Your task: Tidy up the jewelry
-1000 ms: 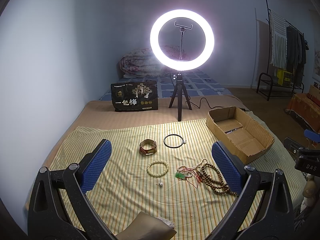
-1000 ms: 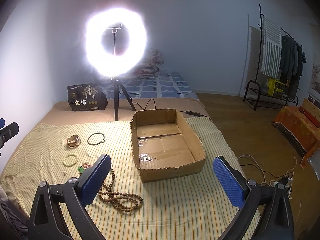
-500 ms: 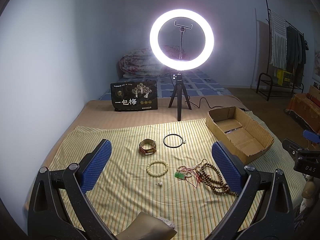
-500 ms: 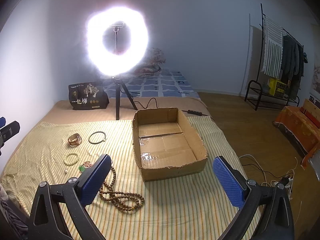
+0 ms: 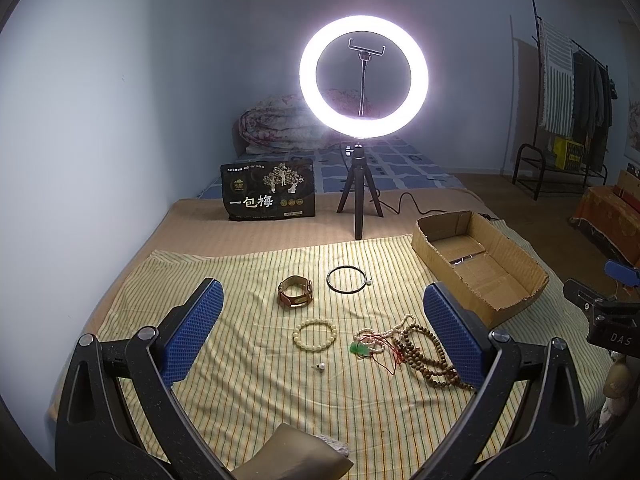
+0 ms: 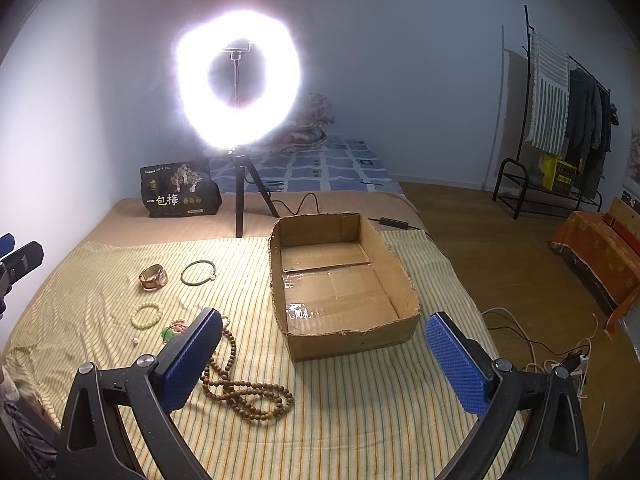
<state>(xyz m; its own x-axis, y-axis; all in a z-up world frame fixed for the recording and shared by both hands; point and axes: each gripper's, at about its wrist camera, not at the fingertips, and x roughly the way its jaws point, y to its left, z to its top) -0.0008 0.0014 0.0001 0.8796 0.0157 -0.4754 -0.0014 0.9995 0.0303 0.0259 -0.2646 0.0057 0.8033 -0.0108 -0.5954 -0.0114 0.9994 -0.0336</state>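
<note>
Little has changed over the last second: only a slight drift of the right-wrist view is seen, while the left-wrist view is held almost fixed. No piece has been lifted, so the sorting is judged to be unstarted.

Nearest, the left gripper is held above the striped cloth with its jaws wide apart and nothing between them. The right gripper is likewise spread open and empty, hovering over the near edge of the cloth.

All the jewelry lies on the cloth on the bed. Closest is a small pearl stud, lying alone. Just beyond it lies a pale bead bracelet, and beside that a green pendant on red cord is tangled with a long wooden bead necklace. Farther off are a brown watch and a thin black bangle, apart from each other.

To the right stands the open cardboard box, empty, which is judged to be the likely destination. Its raised walls would have to be cleared by anything carried in.

The tangle of cord and beads is judged the main hindrance, since one piece may drag another. Behind the cloth stand a ring light on a tripod and a black printed bag, both well clear of the work.
</note>
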